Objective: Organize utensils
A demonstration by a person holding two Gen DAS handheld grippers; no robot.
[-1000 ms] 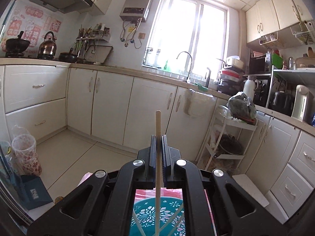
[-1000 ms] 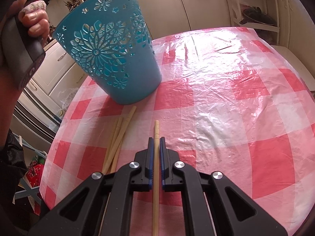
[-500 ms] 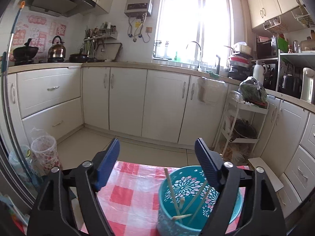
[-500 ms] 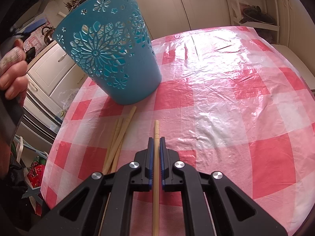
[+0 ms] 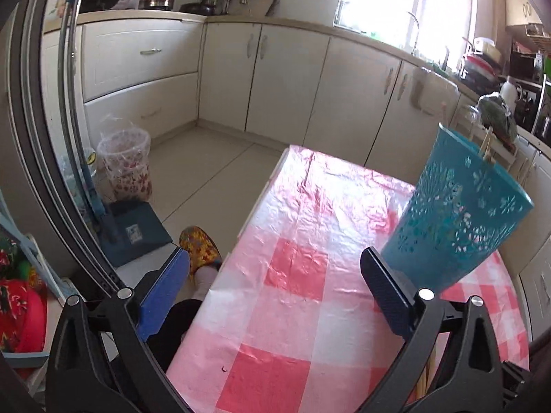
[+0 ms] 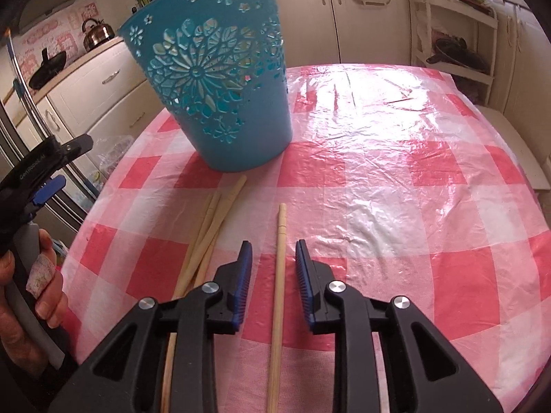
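A teal cut-out basket (image 6: 213,86) stands on the red-and-white checked table (image 6: 396,179); it also shows in the left wrist view (image 5: 458,213), with chopstick tips poking above its rim (image 5: 487,144). One wooden chopstick (image 6: 279,258) lies on the cloth between the open jaws of my right gripper (image 6: 274,272), untouched. Several more chopsticks (image 6: 210,227) lie just left of it. My left gripper (image 5: 275,289) is open and empty above the table's left part; it shows at the left edge of the right wrist view (image 6: 51,172).
Cream kitchen cabinets (image 5: 275,69) run along the far wall. A lined bin (image 5: 125,165) and a dustpan (image 5: 134,234) stand on the floor left of the table. A white rack (image 6: 454,34) stands beyond the table's far edge.
My left gripper dropped its chopstick into the basket, opened, and swung down to the left. My right gripper opened, leaving its chopstick lying on the cloth.
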